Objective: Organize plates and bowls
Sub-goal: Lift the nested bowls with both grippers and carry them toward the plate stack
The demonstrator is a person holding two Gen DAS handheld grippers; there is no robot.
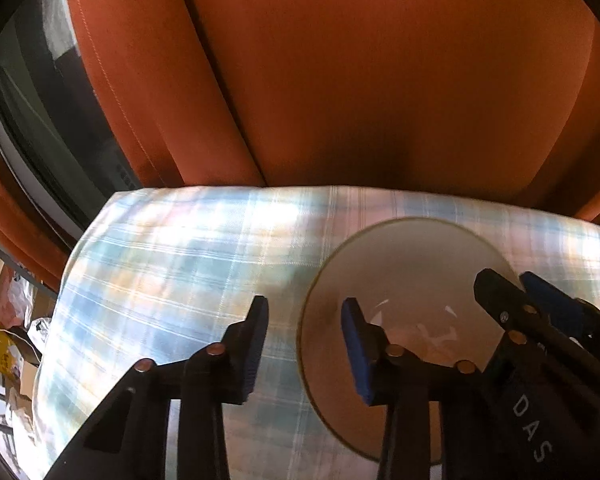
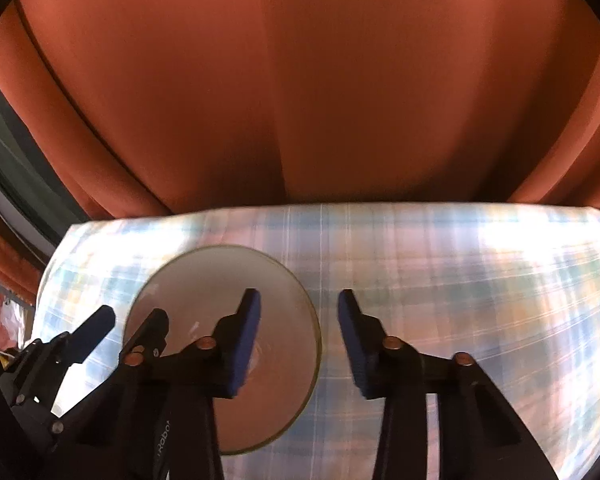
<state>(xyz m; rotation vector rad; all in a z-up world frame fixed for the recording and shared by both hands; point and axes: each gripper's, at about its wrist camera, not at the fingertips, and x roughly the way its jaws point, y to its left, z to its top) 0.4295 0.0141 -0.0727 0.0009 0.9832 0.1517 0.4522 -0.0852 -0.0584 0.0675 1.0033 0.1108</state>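
The left gripper (image 1: 305, 334) has its two blue pads apart, and the rim of a clear glass plate (image 1: 404, 264) passes through the gap; one pad is over the plate, the other over the cloth. Whether the pads touch the rim I cannot tell, because the picture is blurred. In the right wrist view the right gripper (image 2: 299, 326) stands the same way on the opposite edge of the glass plate (image 2: 220, 276): jaws spread, the rim between them, contact not clear.

Each camera sees also the other gripper. In the left wrist view the right gripper (image 1: 512, 284) enters from the lower right of the frame, over the plate's far edge. In the right wrist view the left gripper (image 2: 136, 320) enters from the lower left.

The plate lies flat on a pale plaid cloth (image 1: 172, 264) that covers the table. Behind the table, filling the upper part of both frames, is an orange upholstered seat back (image 1: 380, 80). A dark window frame (image 1: 40, 128) shows in the upper left.
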